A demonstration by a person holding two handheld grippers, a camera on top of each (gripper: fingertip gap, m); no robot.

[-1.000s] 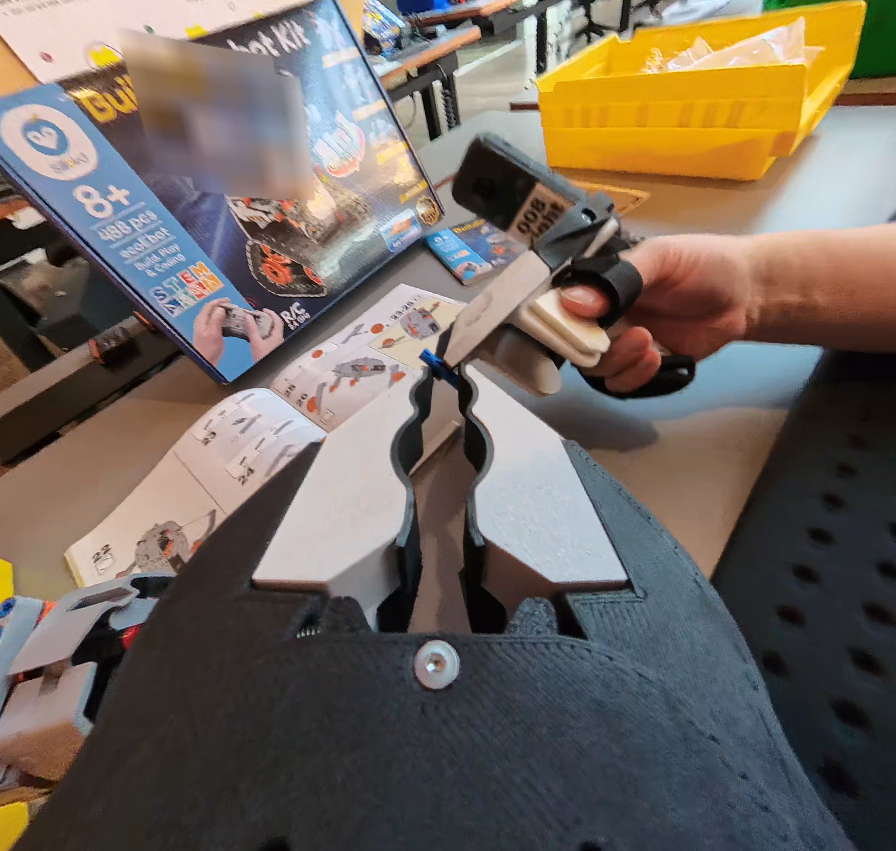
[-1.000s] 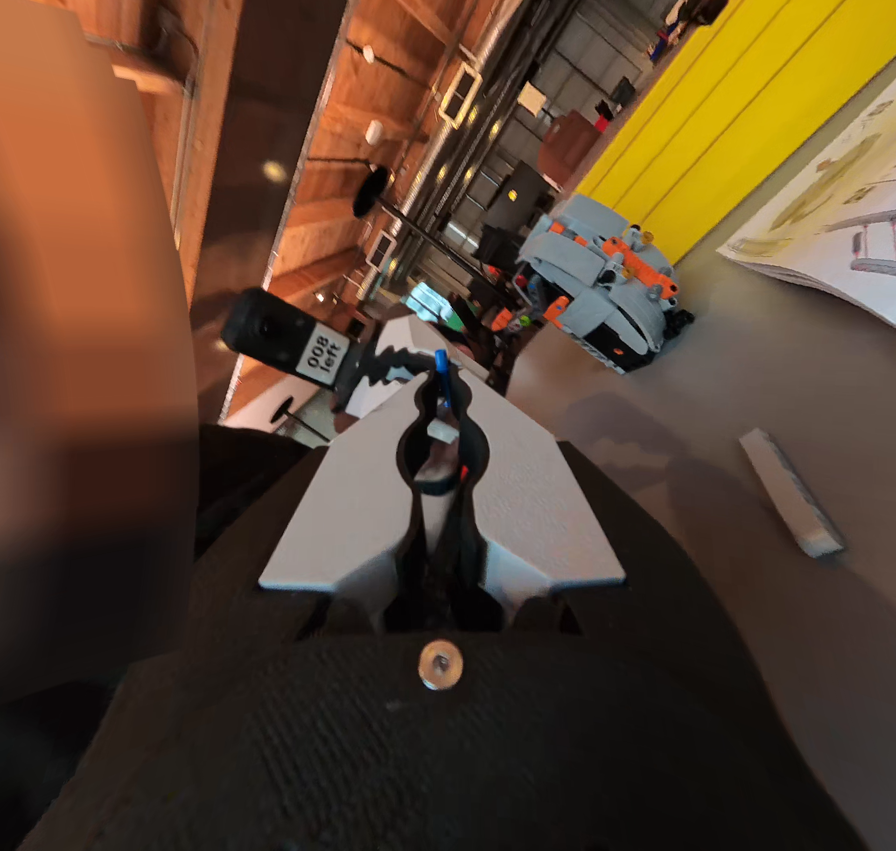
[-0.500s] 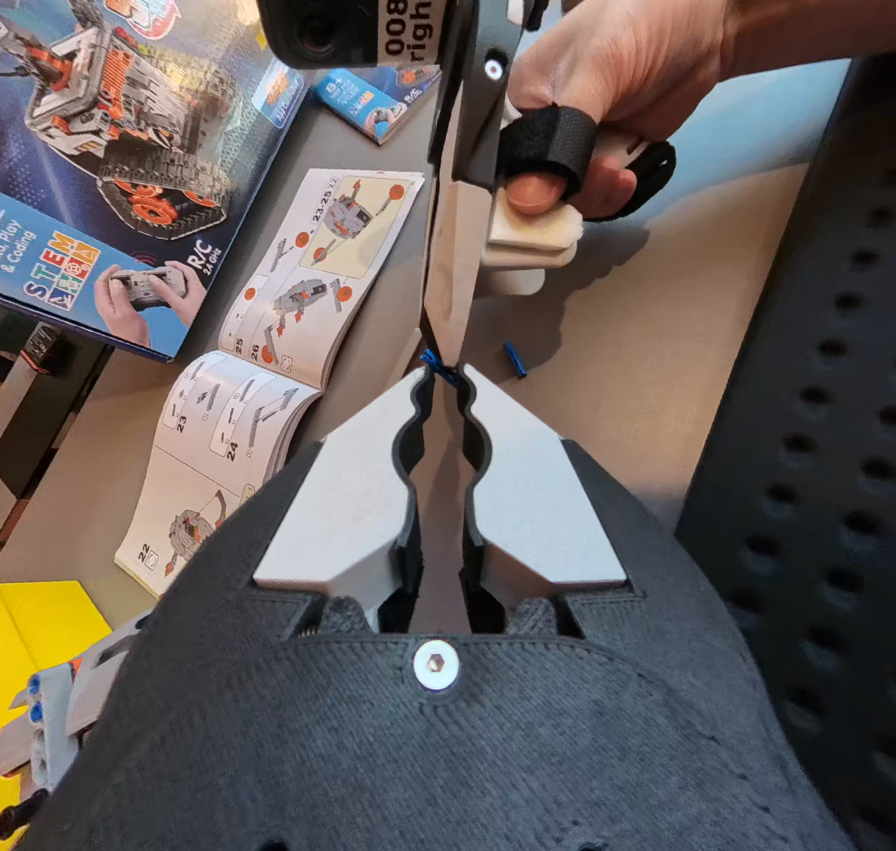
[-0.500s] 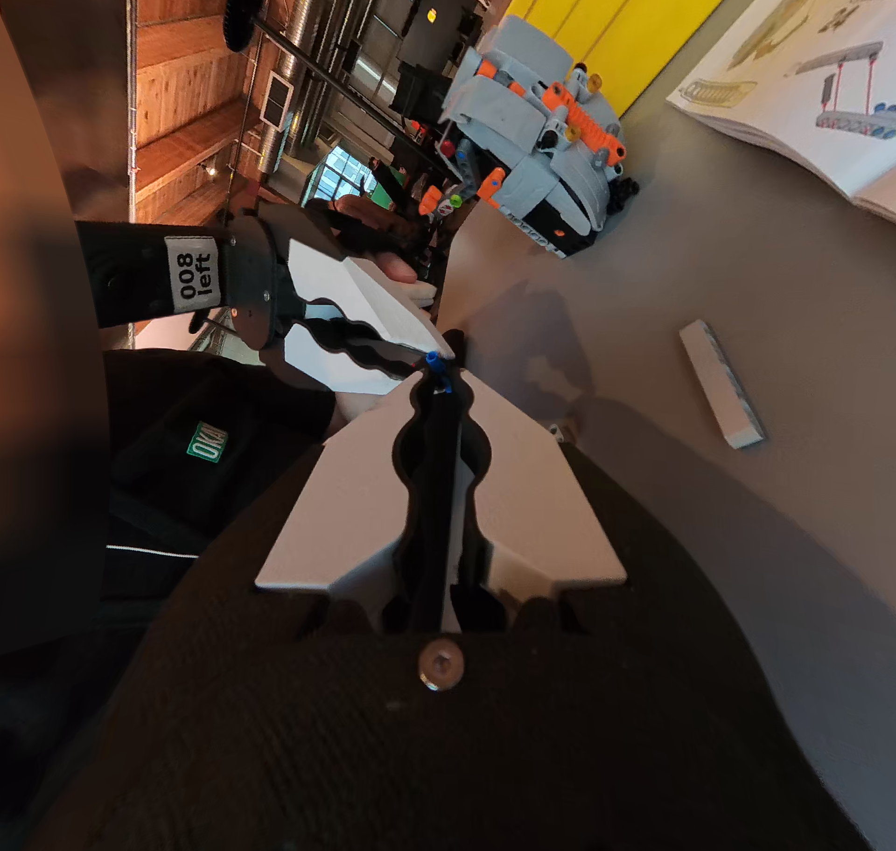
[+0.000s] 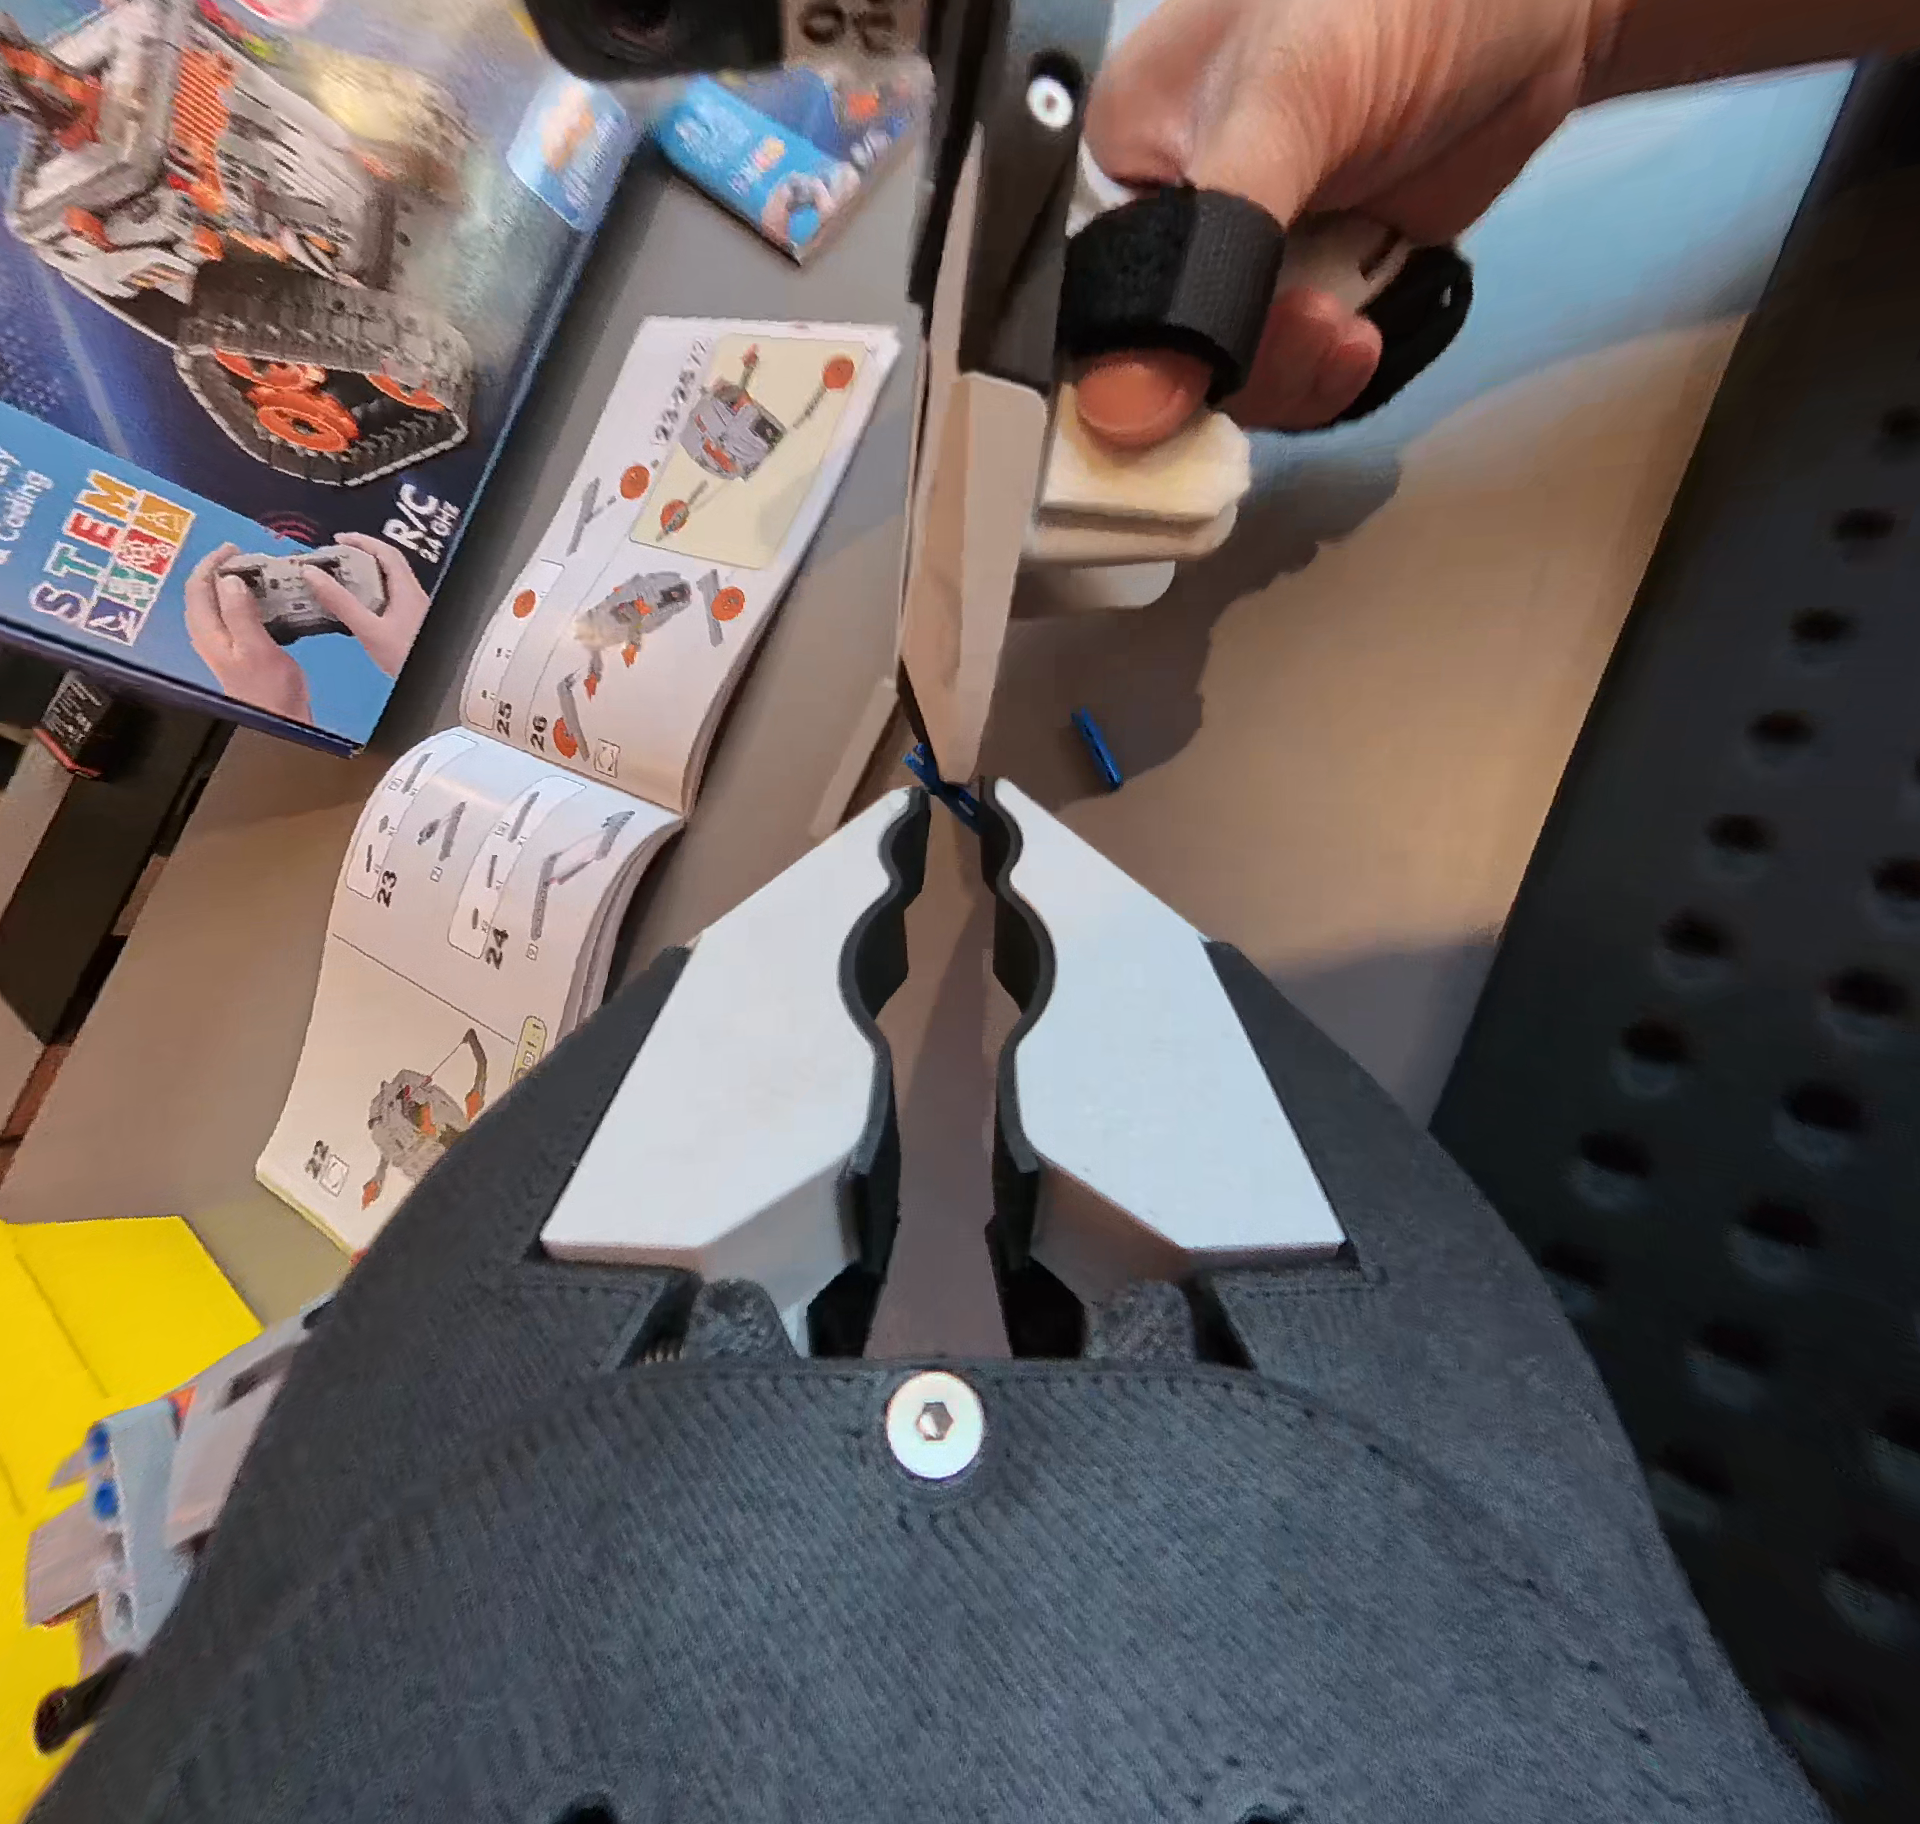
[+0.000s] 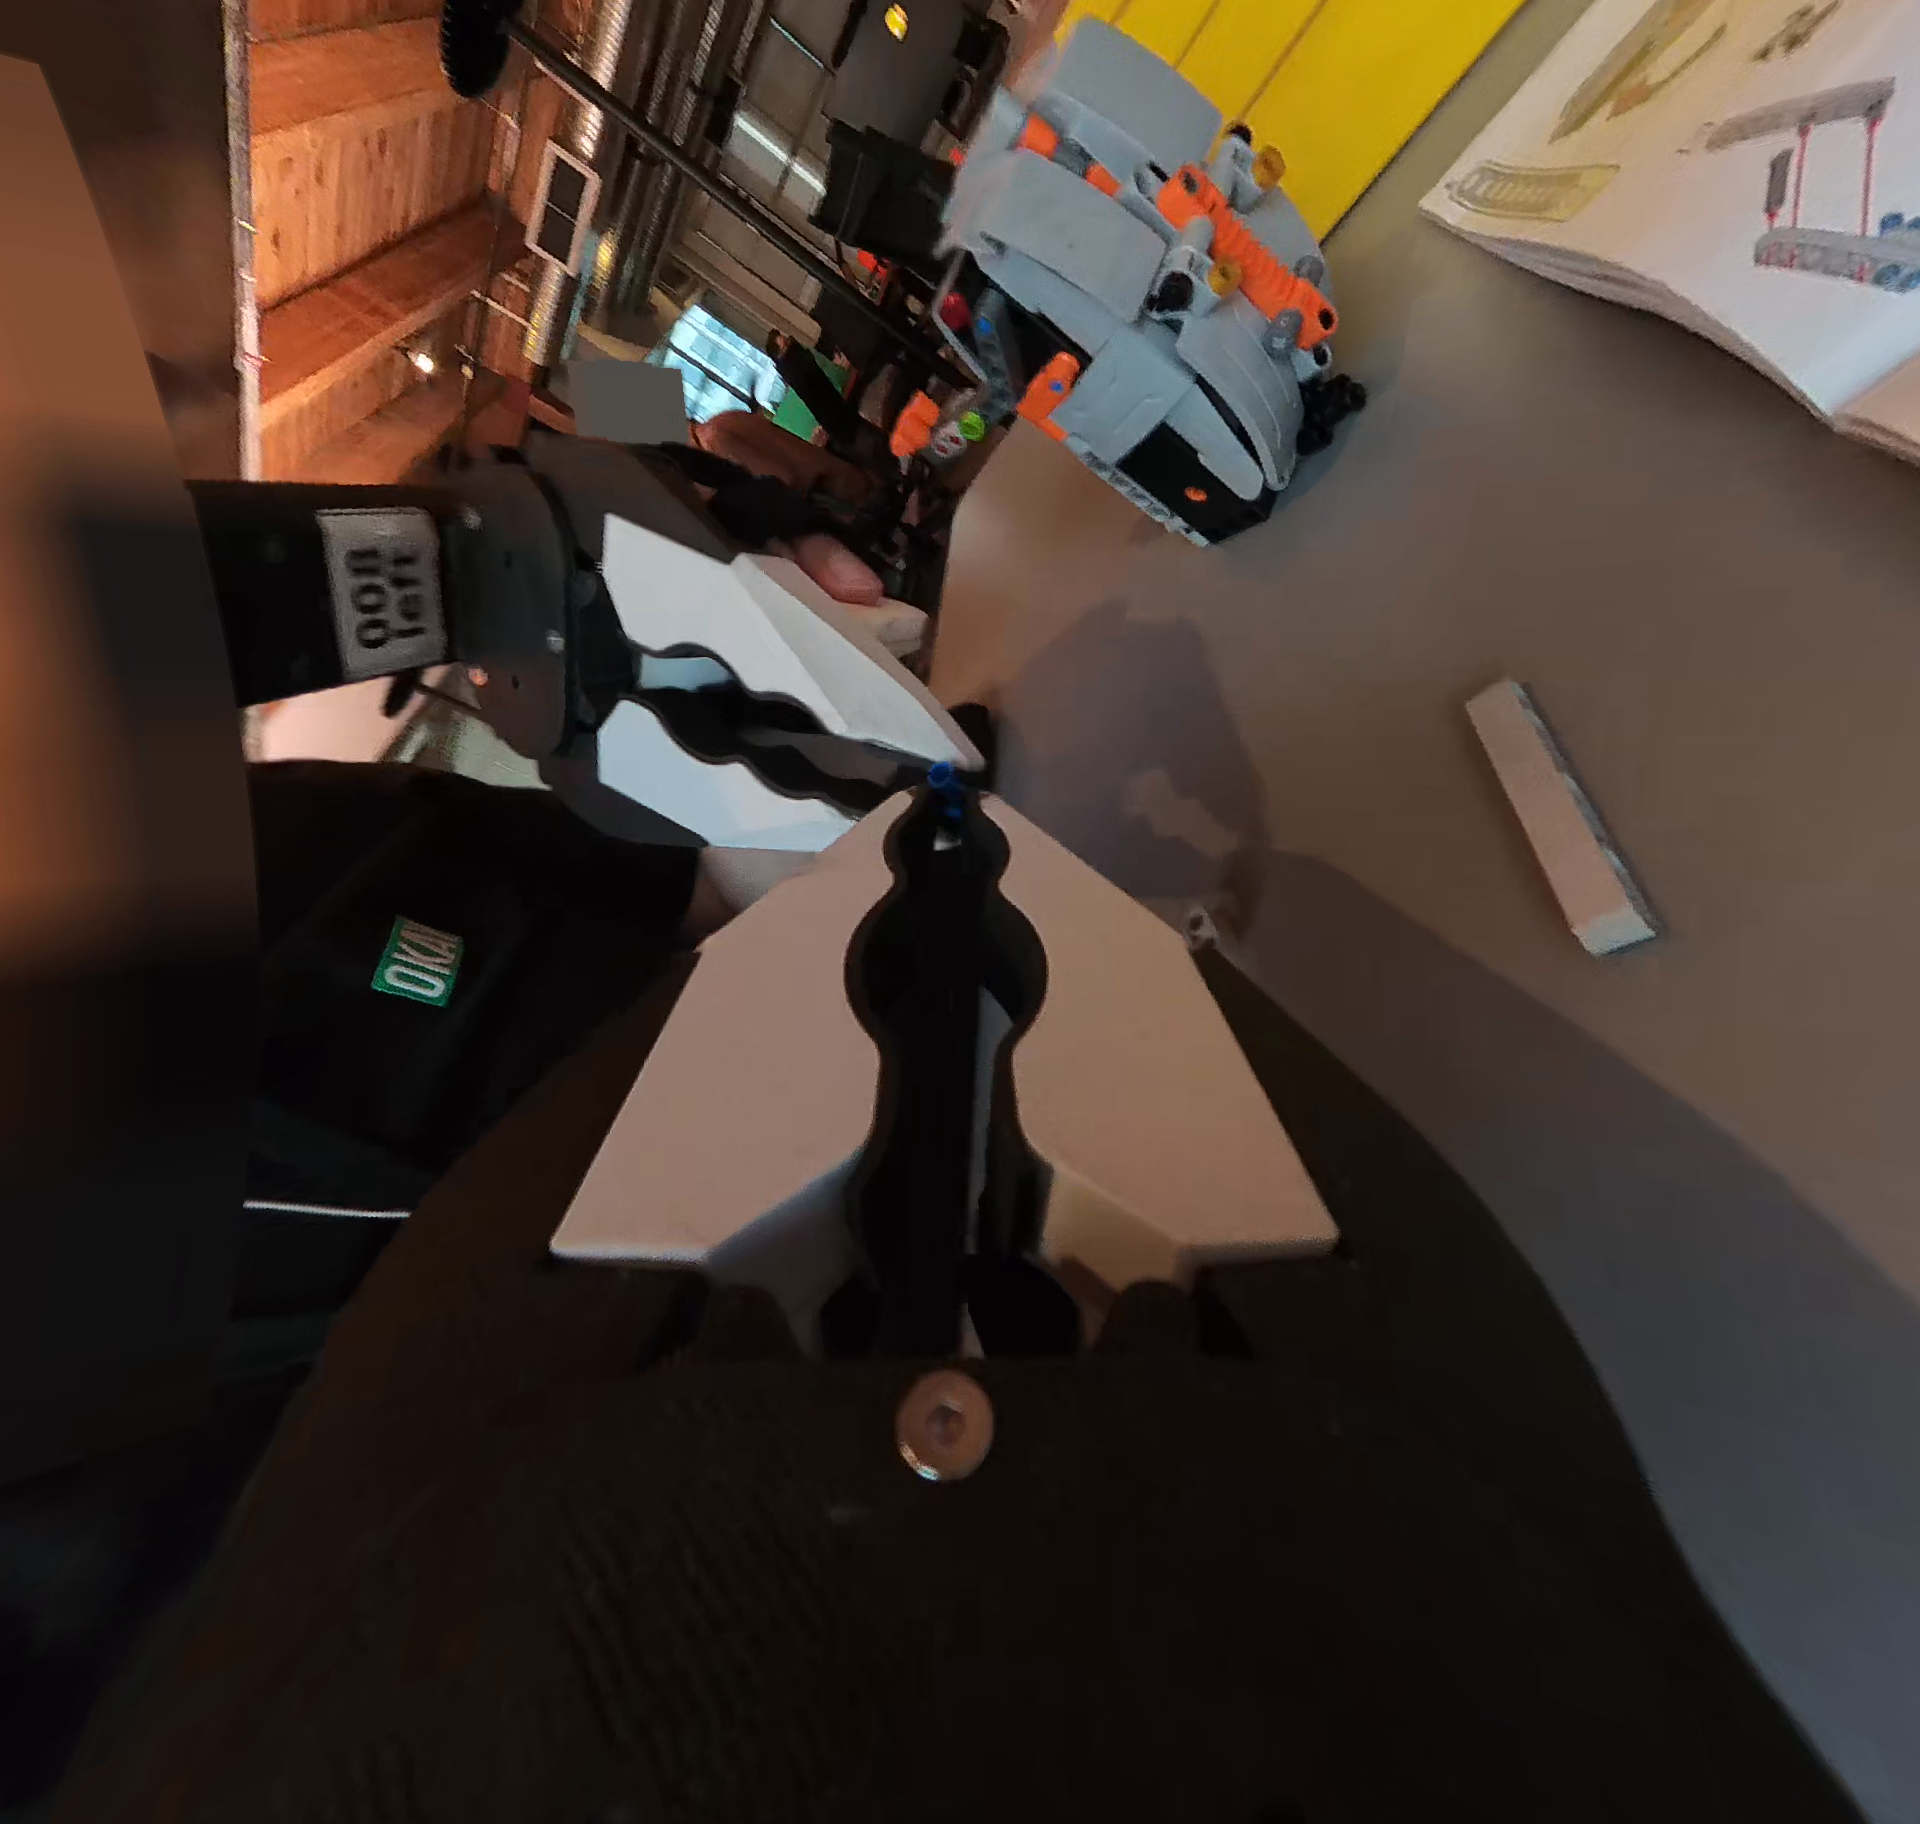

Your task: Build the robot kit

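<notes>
Left wrist view shows the left gripper [image 5: 951,806] at the centre of the frame with its jaws drawn narrow, the tips nearly meeting on a small blue pin [image 5: 948,795]. From the top of the frame the right gripper [image 5: 940,735] comes down, its tips pressed together on the same pin, so the two tools meet tip to tip above the grey table [image 5: 1299,735]. A hand [image 5: 1340,112] at the upper right grips the right tool's handle, one finger through a black strap.

As a judgement, the pin is very light, stiff plastic, smooth and easy to flick away; it is best held across its shaft at the very fingertips, with steady, modest pressure.

A second blue pin [image 5: 1096,748] lies loose on the table just right of the tips. An open instruction booklet [image 5: 582,735] lies at centre left, a blue kit box [image 5: 229,268] at upper left, and a yellow bin [image 5: 94,1359] at lower left.

Right wrist view has the right gripper [image 6: 948,810] at centre, its jaws closed on the blue pin [image 6: 943,777], with the left gripper [image 6: 961,751] reaching in from the left. A grey and orange brick vehicle [image 6: 1153,351] stands at upper centre, and a grey beam [image 6: 1558,818] lies at right.
</notes>
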